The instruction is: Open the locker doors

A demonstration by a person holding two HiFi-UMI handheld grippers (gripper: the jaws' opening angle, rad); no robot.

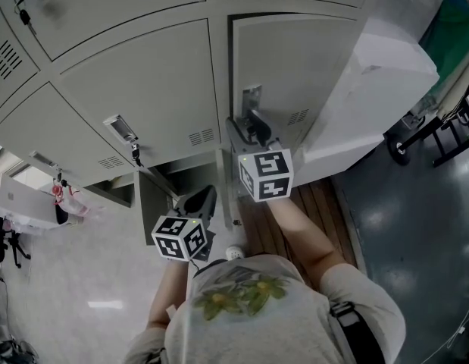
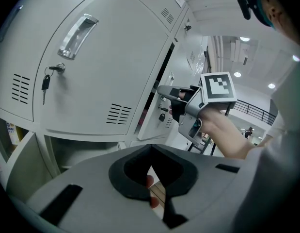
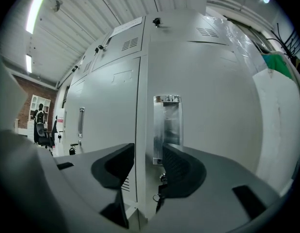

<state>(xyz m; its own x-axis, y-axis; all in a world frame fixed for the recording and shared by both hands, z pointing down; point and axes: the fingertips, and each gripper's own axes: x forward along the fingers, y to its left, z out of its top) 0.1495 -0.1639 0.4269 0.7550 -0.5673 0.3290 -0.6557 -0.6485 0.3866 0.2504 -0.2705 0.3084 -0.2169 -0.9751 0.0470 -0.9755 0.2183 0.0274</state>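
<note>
Grey lockers (image 1: pixel 143 89) fill the head view. My right gripper (image 1: pixel 253 130) is at the metal handle (image 3: pixel 167 125) of the right-hand door (image 1: pixel 302 67), which stands slightly ajar with a dark gap along its left edge (image 2: pixel 162 76). Its jaws (image 3: pixel 149 166) close around that door edge beside the handle; keys (image 3: pixel 159 191) hang just below. My left gripper (image 1: pixel 202 201) hangs lower, in front of the open bottom compartment (image 1: pixel 154 199), shut on nothing (image 2: pixel 150 149). The left door (image 2: pixel 91 72) is closed, with a handle (image 2: pixel 77 29) and a key (image 2: pixel 45 81).
A white plastic-wrapped block (image 1: pixel 386 89) stands against the lockers' right side. Wooden slats (image 1: pixel 314 203) lie underfoot, and a black wheeled frame (image 1: pixel 439 131) is at far right. Clutter (image 1: pixel 64 196) sits at the left. A person (image 3: pixel 39 113) stands far off.
</note>
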